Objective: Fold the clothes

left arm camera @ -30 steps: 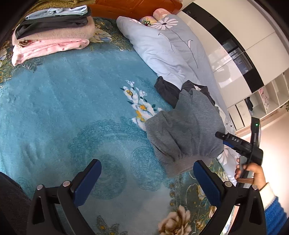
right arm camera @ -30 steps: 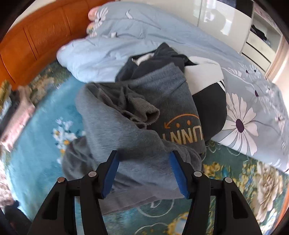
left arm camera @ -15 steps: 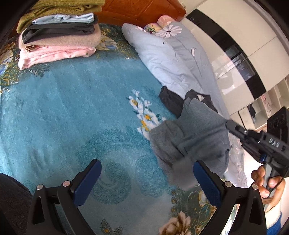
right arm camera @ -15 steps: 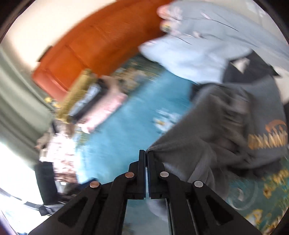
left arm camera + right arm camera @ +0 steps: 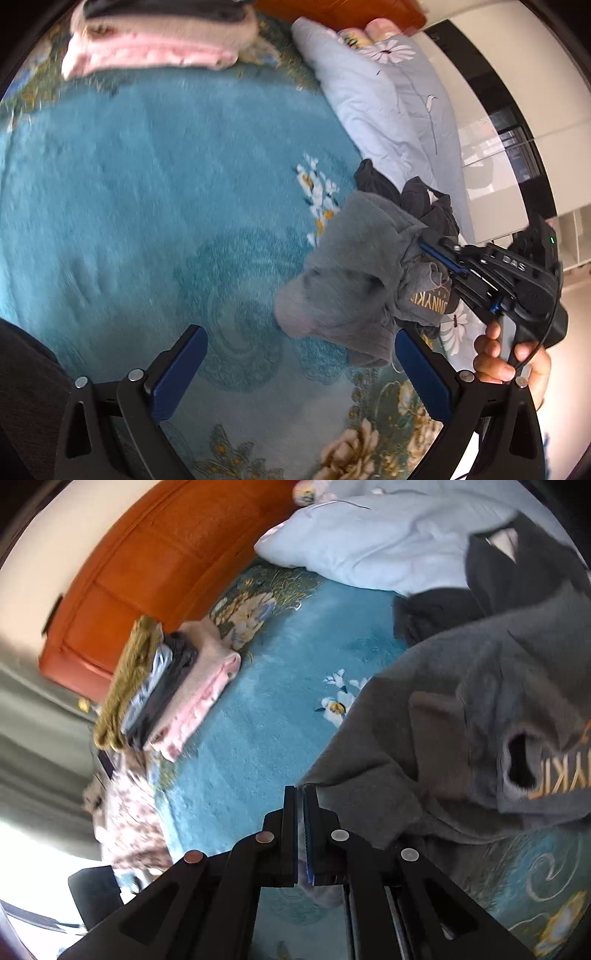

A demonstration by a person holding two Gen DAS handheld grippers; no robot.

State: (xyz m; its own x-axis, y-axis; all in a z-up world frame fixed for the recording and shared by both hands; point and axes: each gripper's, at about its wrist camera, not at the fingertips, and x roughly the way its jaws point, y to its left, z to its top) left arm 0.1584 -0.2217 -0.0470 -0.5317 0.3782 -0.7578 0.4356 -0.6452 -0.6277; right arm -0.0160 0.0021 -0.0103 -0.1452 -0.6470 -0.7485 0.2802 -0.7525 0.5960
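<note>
2 grippers are working over a bed covered with a teal flowered blanket point(image 5: 155, 192). The right gripper point(image 5: 303, 801) is pinching an edge of a grey sweatshirt point(image 5: 461, 716), its jaws pressed together on the cloth, and the fabric is stretching away from the fingertips toward the upper right. Orange lettering is showing on a fold of the sweatshirt at the right side of that view. From the left wrist view, the same sweatshirt point(image 5: 354, 269) is hanging in a bunched heap from the right gripper point(image 5: 428, 245), which a hand point(image 5: 513, 362) is gripping by the handle; whether the lower folds are touching the blanket is hard to tell through the blur. The left gripper point(image 5: 301, 369) is hovering with its blue pads wide apart and holding nothing, and the sweatshirt is lying just ahead of its right finger. Behind the sweatshirt a dark garment point(image 5: 417, 192) is lying against a pale blue quilt point(image 5: 388, 96). 1 stack of folded clothes point(image 5: 166, 686) is sitting near the orange headboard point(image 5: 159, 554), well apart from the sweatshirt.
</note>
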